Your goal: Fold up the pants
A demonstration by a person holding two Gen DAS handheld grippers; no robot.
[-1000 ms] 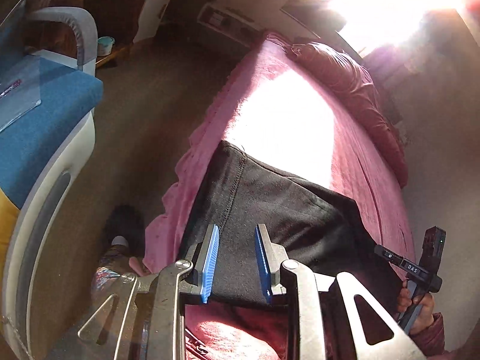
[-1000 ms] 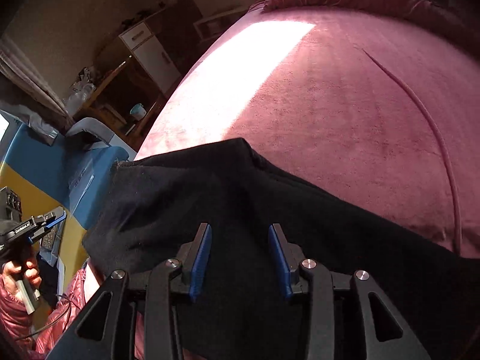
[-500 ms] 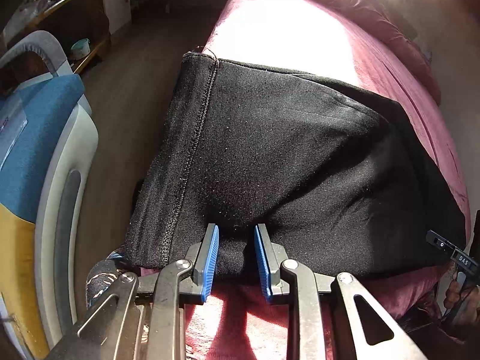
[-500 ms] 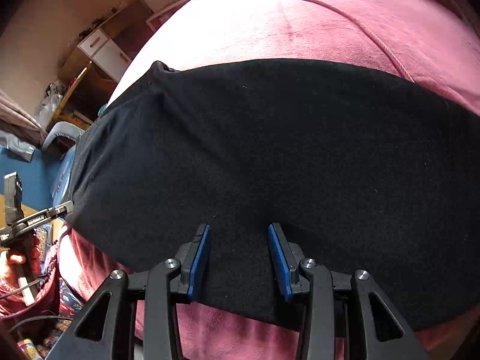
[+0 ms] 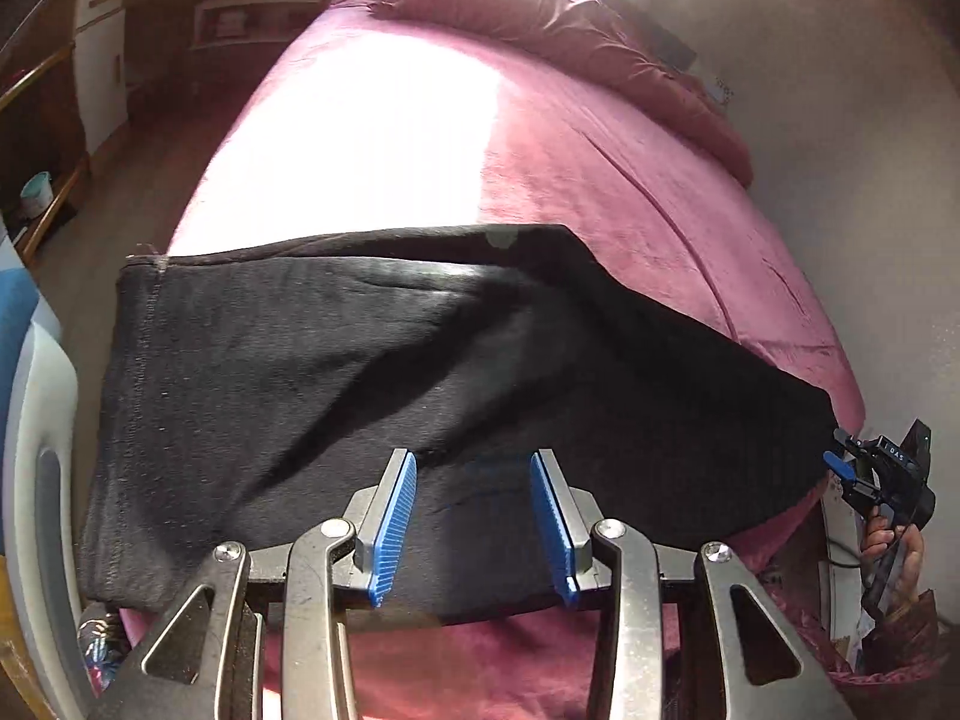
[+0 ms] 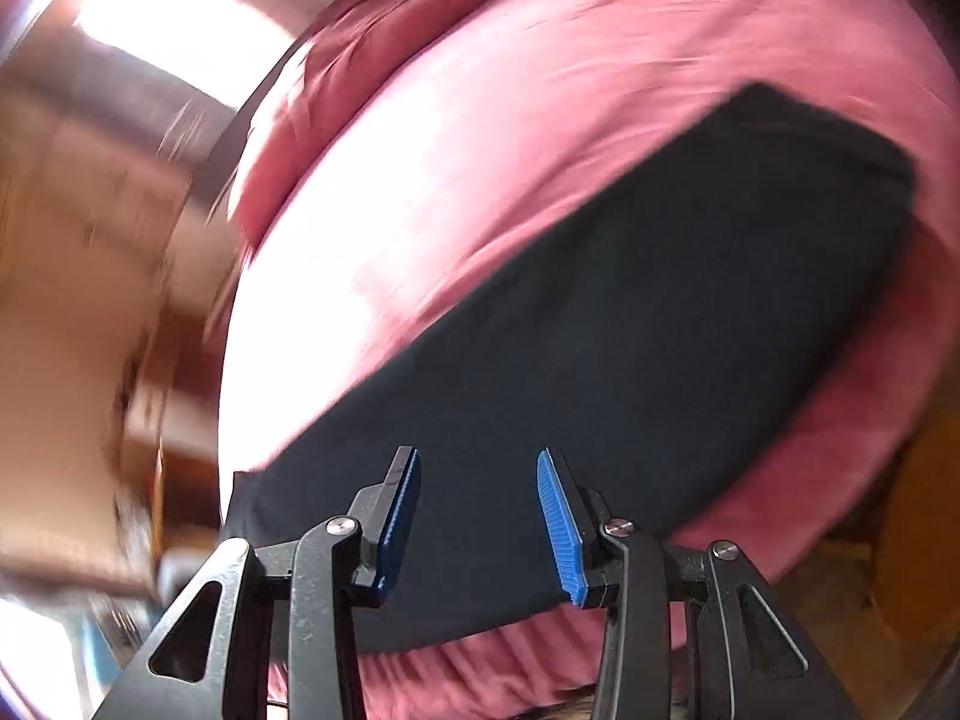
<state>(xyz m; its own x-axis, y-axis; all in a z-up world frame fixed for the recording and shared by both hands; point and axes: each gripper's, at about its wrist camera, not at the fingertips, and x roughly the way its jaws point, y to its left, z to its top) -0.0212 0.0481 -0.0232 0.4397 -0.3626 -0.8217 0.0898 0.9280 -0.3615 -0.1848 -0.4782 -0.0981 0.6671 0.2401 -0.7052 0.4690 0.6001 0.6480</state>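
Black pants laid flat across near end of bed, on pink cover, stitched hem at left edge, long side parallel to bed's near edge. One shallow diagonal crease across middle of fabric. Far edge partly sunlit.

Left tool held just above near edge of pants, blue pads spread wide apart, nothing between them. Contact with fabric: cannot tell.

Right tool likewise spread wide, blue pads apart, empty, positioned over near edge of pants. Right wrist view heavily motion-blurred; surroundings left of bed not readable.

Right tool also visible in left wrist view, at far right beside corner of pants, gripped in a hand; clear gap between it and left tool along pants' near edge.

Pink pillow at head of bed, well apart from pants. White cabinet against left wall. Small teal cup on low wooden shelf at left.
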